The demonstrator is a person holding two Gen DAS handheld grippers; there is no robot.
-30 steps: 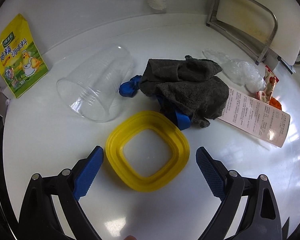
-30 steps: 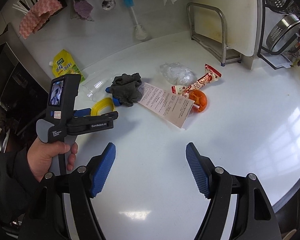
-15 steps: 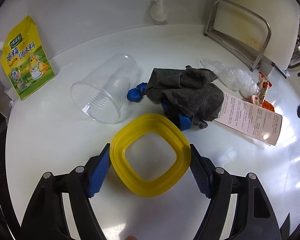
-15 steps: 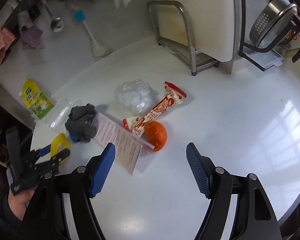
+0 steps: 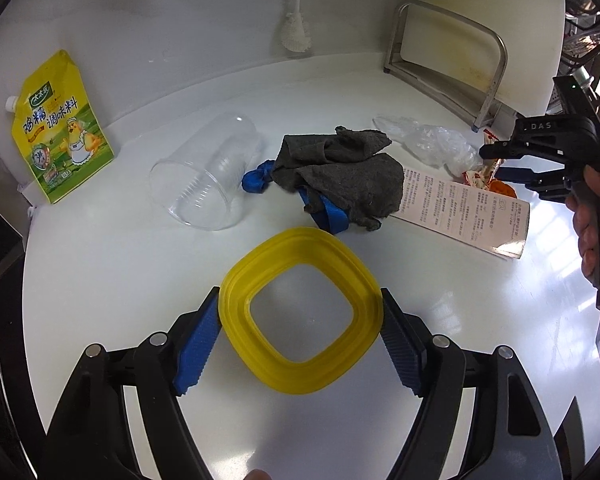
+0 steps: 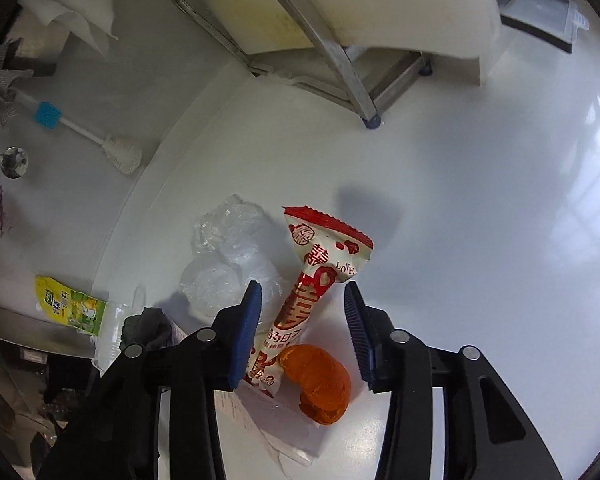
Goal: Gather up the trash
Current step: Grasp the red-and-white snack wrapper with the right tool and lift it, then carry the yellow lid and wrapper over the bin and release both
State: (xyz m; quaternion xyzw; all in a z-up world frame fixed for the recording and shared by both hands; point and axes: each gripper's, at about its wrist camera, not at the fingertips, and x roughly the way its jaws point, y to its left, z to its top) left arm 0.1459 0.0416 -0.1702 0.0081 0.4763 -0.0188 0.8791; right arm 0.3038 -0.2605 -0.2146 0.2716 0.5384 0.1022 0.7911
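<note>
My left gripper (image 5: 300, 312) is shut on a yellow square ring lid (image 5: 300, 310), its pads pressing both sides, just above the white counter. Beyond it lie a clear plastic cup (image 5: 206, 172) on its side, a grey rag (image 5: 348, 172) over a blue strap, a printed leaflet (image 5: 460, 208) and crumpled clear plastic (image 5: 432, 144). My right gripper (image 6: 302, 336) is open, its fingers on either side of a red-and-white snack wrapper (image 6: 316, 288). Orange peel (image 6: 320, 384) lies beside the wrapper, crumpled clear plastic (image 6: 228, 256) to its left.
A yellow seasoning pouch (image 5: 56, 132) leans on the back wall at left. A metal rack (image 5: 452, 68) with a white cutting board stands at back right. A bottle brush (image 6: 116, 148) hangs on the wall. The counter edge runs along the left.
My left gripper closed on the yellow ring lid and holds it. My right gripper moved forward and down to straddle the snack wrapper, narrowing slightly.
</note>
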